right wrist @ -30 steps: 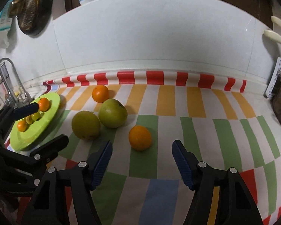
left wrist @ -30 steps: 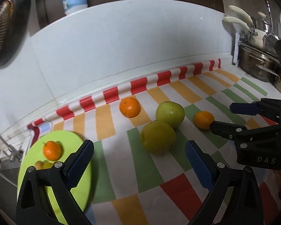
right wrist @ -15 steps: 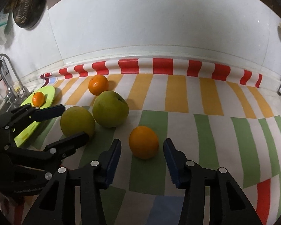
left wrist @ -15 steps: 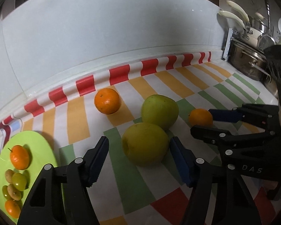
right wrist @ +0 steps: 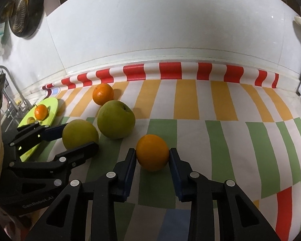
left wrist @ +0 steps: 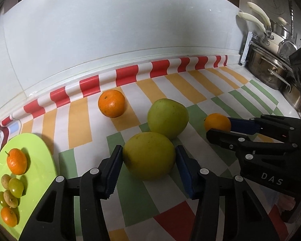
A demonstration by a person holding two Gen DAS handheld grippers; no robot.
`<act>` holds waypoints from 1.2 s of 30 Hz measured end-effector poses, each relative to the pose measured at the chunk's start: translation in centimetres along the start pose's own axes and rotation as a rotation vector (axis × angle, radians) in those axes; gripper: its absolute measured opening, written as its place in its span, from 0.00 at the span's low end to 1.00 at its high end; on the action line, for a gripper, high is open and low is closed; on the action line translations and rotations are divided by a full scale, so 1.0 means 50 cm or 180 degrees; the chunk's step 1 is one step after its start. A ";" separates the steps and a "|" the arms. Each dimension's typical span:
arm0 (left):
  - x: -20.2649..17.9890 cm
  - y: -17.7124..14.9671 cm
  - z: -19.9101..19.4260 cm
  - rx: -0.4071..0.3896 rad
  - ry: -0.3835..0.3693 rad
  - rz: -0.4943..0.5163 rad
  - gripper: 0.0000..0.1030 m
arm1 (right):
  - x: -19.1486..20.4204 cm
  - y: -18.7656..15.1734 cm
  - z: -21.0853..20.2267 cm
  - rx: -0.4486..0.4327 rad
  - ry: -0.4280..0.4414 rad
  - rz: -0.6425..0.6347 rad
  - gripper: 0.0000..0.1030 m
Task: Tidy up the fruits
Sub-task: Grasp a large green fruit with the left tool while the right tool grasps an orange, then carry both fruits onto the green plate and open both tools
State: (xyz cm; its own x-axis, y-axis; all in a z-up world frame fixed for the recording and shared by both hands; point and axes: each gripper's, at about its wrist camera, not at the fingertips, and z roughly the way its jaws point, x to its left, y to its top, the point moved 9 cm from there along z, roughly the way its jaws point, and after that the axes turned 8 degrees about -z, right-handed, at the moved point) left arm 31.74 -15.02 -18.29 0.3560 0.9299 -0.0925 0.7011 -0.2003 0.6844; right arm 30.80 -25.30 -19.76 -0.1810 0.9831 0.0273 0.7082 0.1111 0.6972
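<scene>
Both grippers sit low over the striped cloth [left wrist: 190,88], each straddling one fruit, which reads as a paired pick-up: the fruits on the cloth are presumably bound for the green plate [left wrist: 40,150] at the left, where small oranges and grapes already lie in a loose column. The left gripper [left wrist: 148,158] has its blue pads on either side of the near yellow-green pear [left wrist: 148,156], the pads at or just touching its flanks; I cannot tell whether they are pressing yet, and the pear rests on the cloth. The right gripper [right wrist: 152,154] brackets the near orange [right wrist: 152,152] the same way, pads narrowed to the fruit's width and seemingly in contact, the orange also down on the cloth. Taking the nearest fruits first makes sense (the second pear [left wrist: 167,117] touches, or nearly touches, the first, so a straight lift is safer than a sideways drag). The far orange [left wrist: 111,106] sits apart near the red-striped edge. The left wrist view alone shows the whole plate and its contents, plus the pots [left wrist: 266,70] at the far right; the right wrist view shows the plate only edge-on, but adds the tap [right wrist: 12,86] beyond it and the strainer [right wrist: 20,10] hanging on the wall, and shows the second pear's stem dimple.
</scene>
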 end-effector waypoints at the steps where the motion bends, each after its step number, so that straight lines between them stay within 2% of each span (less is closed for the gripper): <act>1: 0.001 -0.001 -0.004 -0.0001 0.0002 -0.0008 0.51 | 0.002 0.000 -0.004 -0.0004 -0.0003 -0.0002 0.33; 14: 0.021 0.001 -0.125 -0.0264 0.0096 -0.0185 0.51 | 0.056 0.010 -0.093 -0.0215 0.0013 0.0047 0.33; 25: 0.058 -0.025 -0.249 -0.0504 0.0214 -0.0357 0.51 | 0.143 0.018 -0.191 -0.0415 0.0070 -0.0062 0.33; 36: 0.118 -0.069 -0.354 -0.0630 0.0366 -0.0471 0.51 | 0.241 0.022 -0.250 -0.0553 0.0168 -0.0198 0.33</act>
State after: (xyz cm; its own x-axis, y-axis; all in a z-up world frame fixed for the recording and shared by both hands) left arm 20.51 -3.39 -8.39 0.1782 0.9757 -0.1272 0.6019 -0.0058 0.7985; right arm 20.86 -15.16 -9.71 -0.2595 0.9656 0.0146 0.5669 0.1401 0.8118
